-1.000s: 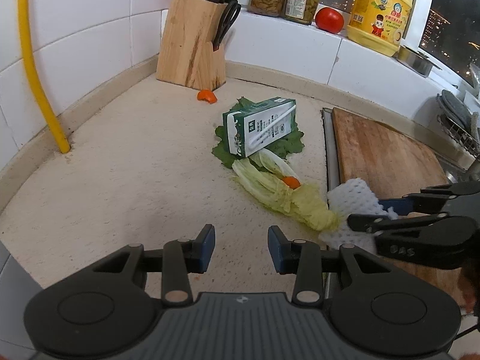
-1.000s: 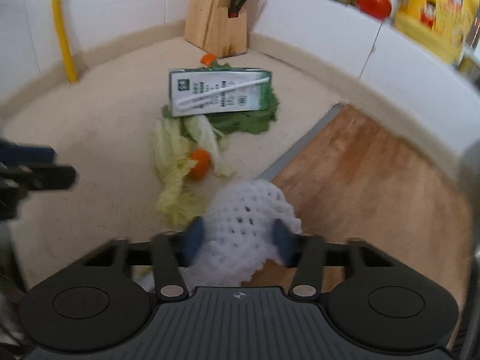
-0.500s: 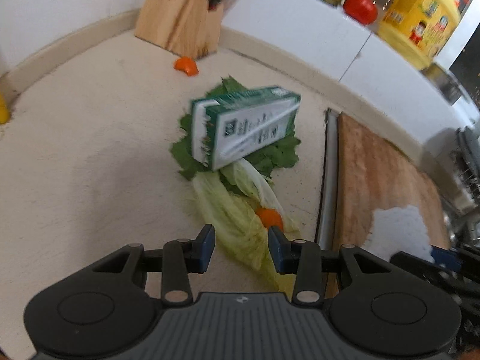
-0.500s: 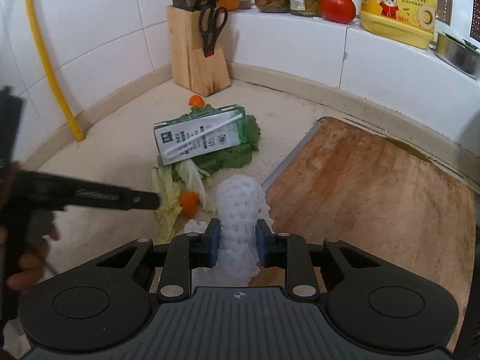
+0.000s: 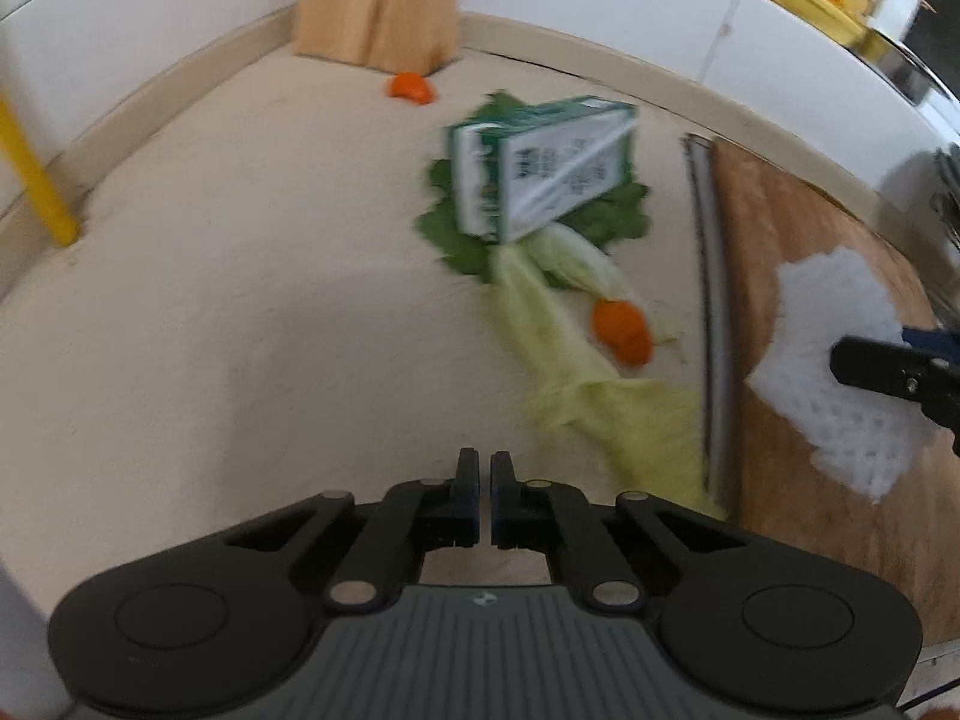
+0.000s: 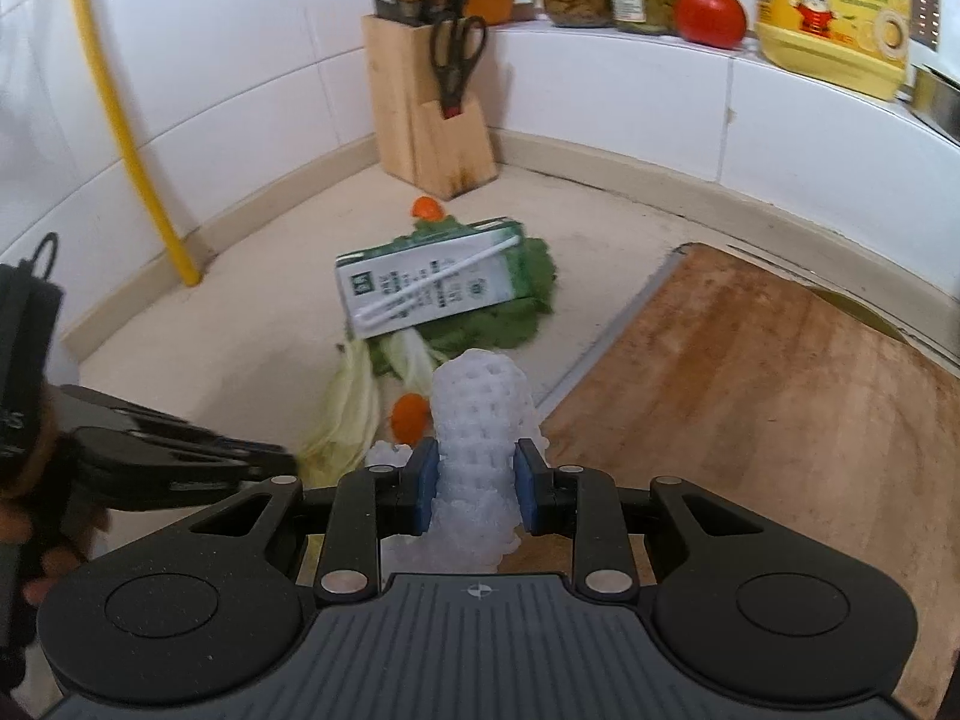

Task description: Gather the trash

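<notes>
The left hand-held gripper [image 5: 485, 474] has just snapped its jaws together on nothing; a second ago they stood apart over bare worktop [image 5: 240, 312]. It has also slid forward and down toward the scraps, so the pale cabbage leaf [image 5: 606, 402] now lies just ahead and to its right. I judge that closing as a reset or a miss, not a pick, so the jaws must part again before it can take anything.

The right hand-held gripper [image 6: 474, 483] is clamped on the white foam net [image 6: 477, 414], which it has lifted off the wooden cutting board [image 6: 780, 396]; one piece of trash is in hand.

Ahead of both lie the orange bit [image 6: 410, 415], the green carton [image 6: 429, 291] on its dark leaf [image 6: 510, 324], and a second orange scrap [image 6: 426, 207] by the knife block [image 6: 429, 138].

Left of the left hand-held gripper the worktop is open up to the wall; to its right the board's metal edge [image 5: 711, 324] hems in the cabbage.
</notes>
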A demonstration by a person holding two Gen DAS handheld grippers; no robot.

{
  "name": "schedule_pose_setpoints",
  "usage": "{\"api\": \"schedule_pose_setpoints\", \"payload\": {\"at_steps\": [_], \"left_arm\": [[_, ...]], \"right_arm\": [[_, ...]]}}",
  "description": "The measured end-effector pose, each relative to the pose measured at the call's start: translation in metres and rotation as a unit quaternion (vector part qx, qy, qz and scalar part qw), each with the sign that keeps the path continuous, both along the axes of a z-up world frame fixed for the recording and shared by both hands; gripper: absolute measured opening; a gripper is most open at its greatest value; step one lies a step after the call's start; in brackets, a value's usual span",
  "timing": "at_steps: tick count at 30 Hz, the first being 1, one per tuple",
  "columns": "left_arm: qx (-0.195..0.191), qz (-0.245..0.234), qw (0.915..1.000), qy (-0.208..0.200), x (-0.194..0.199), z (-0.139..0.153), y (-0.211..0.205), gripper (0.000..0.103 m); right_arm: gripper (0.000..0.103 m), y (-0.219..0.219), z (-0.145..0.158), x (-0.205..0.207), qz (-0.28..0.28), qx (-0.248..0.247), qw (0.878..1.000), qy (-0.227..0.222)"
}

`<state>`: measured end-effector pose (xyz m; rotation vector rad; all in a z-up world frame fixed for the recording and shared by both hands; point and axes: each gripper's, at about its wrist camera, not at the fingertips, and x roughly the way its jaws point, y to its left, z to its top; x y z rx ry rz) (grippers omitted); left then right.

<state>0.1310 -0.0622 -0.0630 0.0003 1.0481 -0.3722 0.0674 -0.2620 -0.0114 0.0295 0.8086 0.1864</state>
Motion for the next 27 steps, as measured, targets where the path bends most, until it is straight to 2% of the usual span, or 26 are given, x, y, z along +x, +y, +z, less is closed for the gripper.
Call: {"api": "schedule_pose_setpoints", "payload": {"at_steps": [3,4,5,6,7,10,11,13,15,17,18,20,23,25,27], "left_arm": [[-0.053,0.022,0.9984,-0.001,0.008,0.009,0.001,0.005],[-0.072,0.028,0.9970,0.005,0.012,0.011,-0.001,0.015],[-0.090,0.034,0.9953,0.007,0.016,0.011,-0.005,0.029],[-0.099,0.039,0.9943,0.005,0.020,0.011,-0.010,0.035],[-0.092,0.045,0.9947,0.001,0.024,0.009,-0.018,0.038],[-0.060,0.047,0.9970,0.007,0.035,-0.002,-0.038,0.040],[-0.053,0.049,0.9974,-0.007,0.036,-0.003,-0.043,0.045],[-0.024,0.051,0.9982,-0.020,0.035,-0.003,-0.050,0.045],[0.005,0.034,0.9988,-0.033,0.032,-0.004,-0.058,0.044],[0.039,0.015,0.9978,-0.052,0.025,-0.006,-0.064,0.038],[0.041,0.007,0.9976,-0.056,0.021,-0.007,-0.064,0.035],[0.040,-0.010,0.9979,-0.050,0.017,-0.004,-0.061,0.019],[0.038,-0.022,0.9984,-0.036,0.014,-0.001,-0.052,0.010],[0.051,-0.026,0.9979,-0.032,0.007,0.002,-0.045,0.004],[0.054,-0.027,0.9979,-0.025,-0.002,0.005,-0.033,0.002]], "right_arm": [[0.034,0.001,-0.003,0.002,0.005,-0.007,1.000,0.008],[0.034,0.001,-0.004,0.003,0.004,-0.009,1.000,0.011],[0.034,0.001,-0.006,0.005,0.002,-0.010,1.000,0.014],[0.034,0.000,-0.007,0.007,0.000,-0.012,1.000,0.017],[0.035,0.000,-0.008,0.008,-0.004,-0.015,1.000,0.018],[0.038,-0.001,-0.007,0.008,-0.010,-0.019,1.000,0.014],[0.038,-0.001,-0.007,0.007,-0.010,-0.018,1.000,0.013],[0.038,-0.001,-0.007,0.006,-0.010,-0.017,1.000,0.010],[0.039,-0.004,-0.006,0.005,-0.013,-0.014,1.000,0.006],[0.039,-0.005,-0.007,0.004,-0.015,-0.010,1.000,0.006],[0.039,-0.006,-0.007,0.005,-0.015,-0.009,1.000,0.006],[0.039,-0.006,-0.008,0.006,-0.014,-0.009,1.000,0.007],[0.038,-0.005,-0.008,0.005,-0.010,-0.004,1.000,0.003],[0.037,-0.004,-0.006,0.004,-0.005,-0.002,1.000,-0.002],[0.035,-0.003,-0.004,0.001,0.003,0.000,1.000,-0.007]]}}
